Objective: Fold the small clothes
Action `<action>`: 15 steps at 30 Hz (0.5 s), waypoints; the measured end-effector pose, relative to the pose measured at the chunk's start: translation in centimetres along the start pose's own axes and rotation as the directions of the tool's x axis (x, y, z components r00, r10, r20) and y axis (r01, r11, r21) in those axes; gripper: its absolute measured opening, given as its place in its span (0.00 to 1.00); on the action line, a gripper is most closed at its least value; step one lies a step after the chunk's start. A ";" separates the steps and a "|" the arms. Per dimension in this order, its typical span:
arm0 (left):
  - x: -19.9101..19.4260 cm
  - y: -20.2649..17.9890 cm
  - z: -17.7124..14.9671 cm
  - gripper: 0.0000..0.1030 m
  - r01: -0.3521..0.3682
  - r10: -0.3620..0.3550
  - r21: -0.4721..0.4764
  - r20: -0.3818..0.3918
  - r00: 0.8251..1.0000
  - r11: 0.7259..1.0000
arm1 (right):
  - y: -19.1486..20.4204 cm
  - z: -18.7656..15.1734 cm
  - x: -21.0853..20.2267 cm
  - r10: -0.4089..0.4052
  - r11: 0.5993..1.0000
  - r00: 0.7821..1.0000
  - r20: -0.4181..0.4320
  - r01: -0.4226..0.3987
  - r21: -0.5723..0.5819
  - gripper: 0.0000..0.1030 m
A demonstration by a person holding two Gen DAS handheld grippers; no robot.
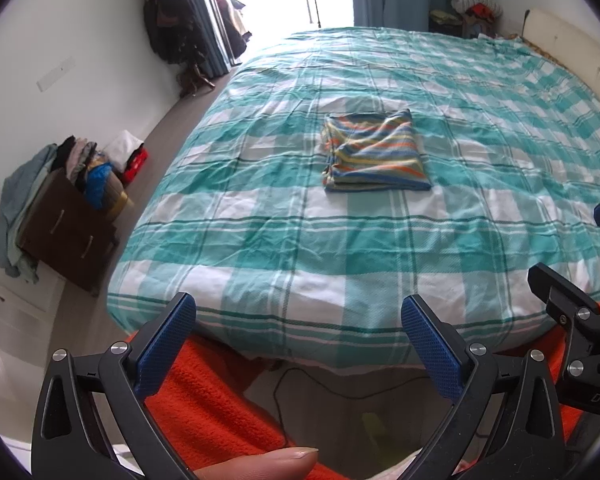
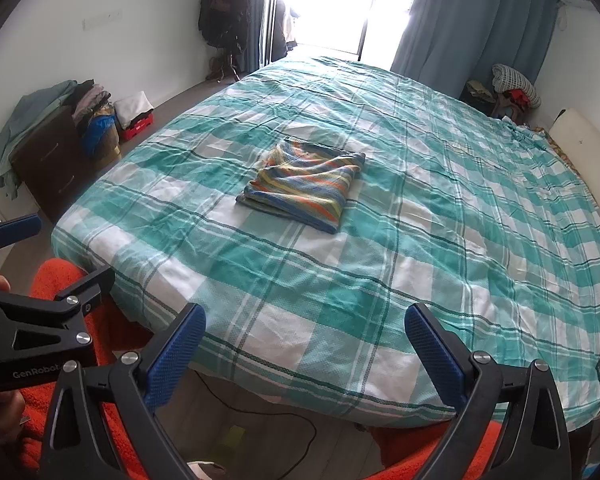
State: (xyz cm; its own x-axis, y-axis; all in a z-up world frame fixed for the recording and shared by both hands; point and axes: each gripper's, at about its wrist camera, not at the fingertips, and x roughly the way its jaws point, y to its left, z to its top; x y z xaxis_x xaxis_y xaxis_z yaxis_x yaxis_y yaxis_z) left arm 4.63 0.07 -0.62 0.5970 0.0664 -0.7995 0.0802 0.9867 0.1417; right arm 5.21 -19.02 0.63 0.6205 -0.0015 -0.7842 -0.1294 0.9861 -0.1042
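Note:
A small striped garment in blue, yellow and orange lies folded into a neat rectangle on the teal-and-white checked bed. It also shows in the right wrist view, near the middle of the bed. My left gripper is open and empty, held back at the bed's near edge, well short of the garment. My right gripper is open and empty too, at the same near edge. Each gripper shows in the other's view: the right one and the left one.
A dark drawer unit piled with clothes stands left of the bed, with a red crate beyond it. An orange knitted cloth lies below the grippers. A black cable runs on the floor. Curtains hang behind the bed.

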 end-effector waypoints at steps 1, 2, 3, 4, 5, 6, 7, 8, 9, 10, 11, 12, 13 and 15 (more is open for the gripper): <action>0.0 0.0 0.0 1.00 -0.001 0.001 0.000 0.000 1.000 1.000 | 0.0 0.0 0.0 0.000 1.000 1.000 0.000 0.000 0.001 0.96; 0.0 0.0 0.0 1.00 0.000 0.000 -0.001 0.001 1.000 1.000 | 0.0 0.0 -0.1 0.000 1.000 1.000 0.001 0.000 0.001 0.96; 0.0 0.0 0.0 1.00 0.001 -0.001 0.000 0.001 1.000 1.000 | 0.0 0.0 -0.1 0.000 1.000 1.000 0.001 0.000 0.001 0.96; 0.0 0.0 0.0 1.00 0.002 -0.002 0.000 0.000 1.000 1.000 | 0.0 0.0 0.0 0.000 1.000 1.000 0.000 0.000 0.001 0.96; 0.0 0.1 0.0 1.00 0.002 -0.002 -0.001 0.000 1.000 1.000 | 0.0 0.0 0.0 0.000 1.000 1.000 0.000 0.000 0.002 0.96; 0.0 0.0 0.0 1.00 0.001 -0.001 0.001 0.001 1.000 1.000 | 0.0 0.0 0.0 0.000 1.000 1.000 0.000 0.000 0.001 0.96; 0.0 0.1 0.0 1.00 0.001 -0.001 0.001 0.002 1.000 1.000 | 0.0 0.0 0.0 0.000 1.000 1.000 -0.001 0.000 0.000 0.96; 0.1 0.1 0.1 1.00 0.004 -0.004 0.002 0.002 1.000 1.000 | 0.0 0.0 -0.1 0.001 1.000 1.000 0.000 -0.001 0.000 0.96; 0.0 0.1 0.1 0.99 0.007 -0.007 0.000 0.002 1.000 1.000 | 0.0 0.0 0.0 0.000 1.000 1.000 0.000 0.000 0.000 0.96; -0.1 0.2 0.1 0.99 0.010 -0.010 -0.001 0.002 1.000 1.000 | 0.0 0.0 0.0 -0.001 1.000 1.000 0.000 0.001 0.000 0.96; -0.1 0.3 0.1 0.99 0.011 -0.011 -0.001 0.003 1.000 1.000 | 0.0 0.0 -0.2 0.000 1.000 1.000 0.000 0.000 0.001 0.96; -0.3 0.2 0.2 0.99 0.010 -0.010 0.000 0.004 1.000 1.000 | 0.0 0.0 -0.1 0.003 1.000 1.000 0.000 -0.003 0.003 0.96; -0.4 0.2 0.2 0.99 0.009 -0.009 0.000 0.006 1.000 1.000 | 0.0 0.0 -0.2 0.005 1.000 1.000 0.000 -0.005 0.002 0.96; -0.6 0.4 0.3 0.99 0.012 -0.012 0.000 0.008 1.000 1.000 | -0.1 0.0 -0.3 0.007 1.000 1.000 0.000 -0.007 0.003 0.96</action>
State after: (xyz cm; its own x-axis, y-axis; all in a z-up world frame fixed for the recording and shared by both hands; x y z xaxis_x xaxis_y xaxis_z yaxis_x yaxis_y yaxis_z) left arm 4.59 0.34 0.07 0.6027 0.0530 -0.7962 0.0873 0.9874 0.1318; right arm 5.04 -19.07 0.91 0.6196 0.0053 -0.7849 -0.1310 0.9867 -0.0967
